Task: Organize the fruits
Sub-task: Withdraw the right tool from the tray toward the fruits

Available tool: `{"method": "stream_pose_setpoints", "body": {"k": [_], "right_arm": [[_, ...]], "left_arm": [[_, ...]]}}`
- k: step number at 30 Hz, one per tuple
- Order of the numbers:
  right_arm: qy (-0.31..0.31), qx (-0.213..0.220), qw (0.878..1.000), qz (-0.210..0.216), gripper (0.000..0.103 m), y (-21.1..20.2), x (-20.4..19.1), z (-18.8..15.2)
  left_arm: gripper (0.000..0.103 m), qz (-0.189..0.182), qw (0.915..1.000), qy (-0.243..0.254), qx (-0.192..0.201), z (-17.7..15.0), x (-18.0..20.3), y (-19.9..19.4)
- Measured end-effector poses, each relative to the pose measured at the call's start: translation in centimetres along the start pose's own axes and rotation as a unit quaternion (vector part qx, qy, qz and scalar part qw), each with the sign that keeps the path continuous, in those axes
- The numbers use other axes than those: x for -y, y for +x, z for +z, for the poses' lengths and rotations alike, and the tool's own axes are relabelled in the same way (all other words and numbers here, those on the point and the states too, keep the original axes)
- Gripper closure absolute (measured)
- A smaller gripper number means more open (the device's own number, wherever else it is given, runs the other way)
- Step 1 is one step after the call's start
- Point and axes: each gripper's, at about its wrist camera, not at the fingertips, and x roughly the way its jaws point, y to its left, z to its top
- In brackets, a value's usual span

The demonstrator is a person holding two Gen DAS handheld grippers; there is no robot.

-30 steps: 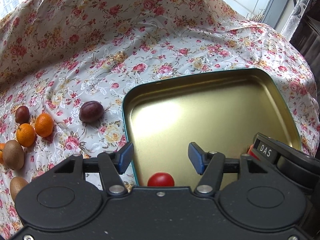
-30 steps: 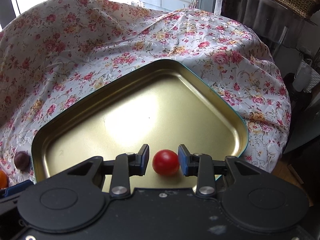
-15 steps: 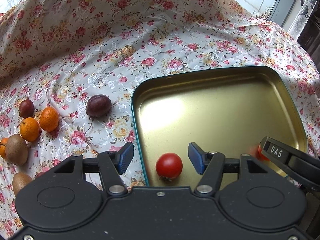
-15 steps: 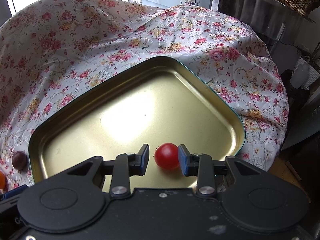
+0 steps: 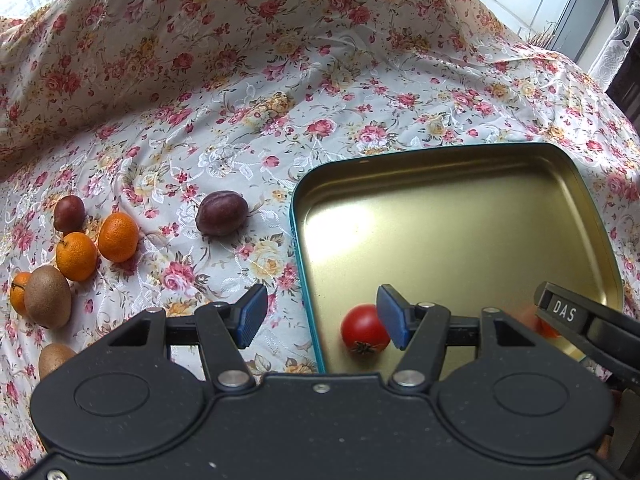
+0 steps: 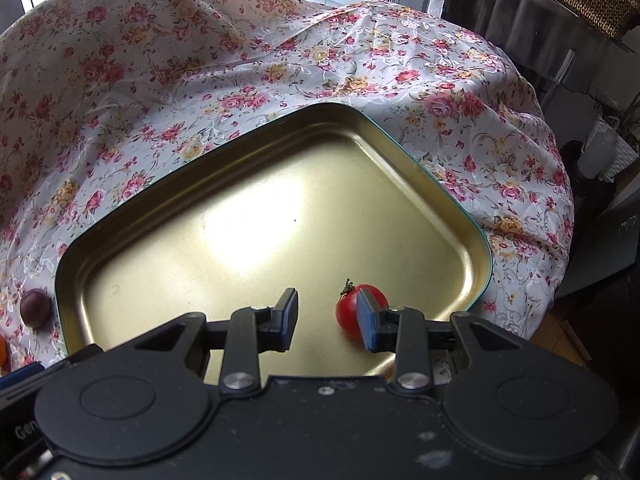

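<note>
left wrist view: the left gripper is spread wide and grips nothing. a red tomato lies in the gold tray just at the inner side of its 3 o'clock finger. a plum sits on the cloth at 11 o'clock.

right wrist view: the right gripper is parted wide, holding nothing. another tomato rests in the tray, partly behind the 3 o'clock finger.

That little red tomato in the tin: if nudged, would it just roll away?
Probably. The tomato is round and glossy and lies loose on the tin's smooth metal floor, so it likely rolls easily. The raised rim should stop it. Its thin skin looks easy to bruise, so a gentle squeeze seems wise.
</note>
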Motion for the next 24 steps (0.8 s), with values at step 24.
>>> {"method": "stream_pose_setpoints", "body": {"k": [24], "right_arm": [[-0.127,0.001,0.992,-0.021,0.068,-1.7,-8.0,-1.1]], "left_arm": [[0.033,0.062,0.9951,-0.072,0.029,0.8,-7.9,-0.7]]}}
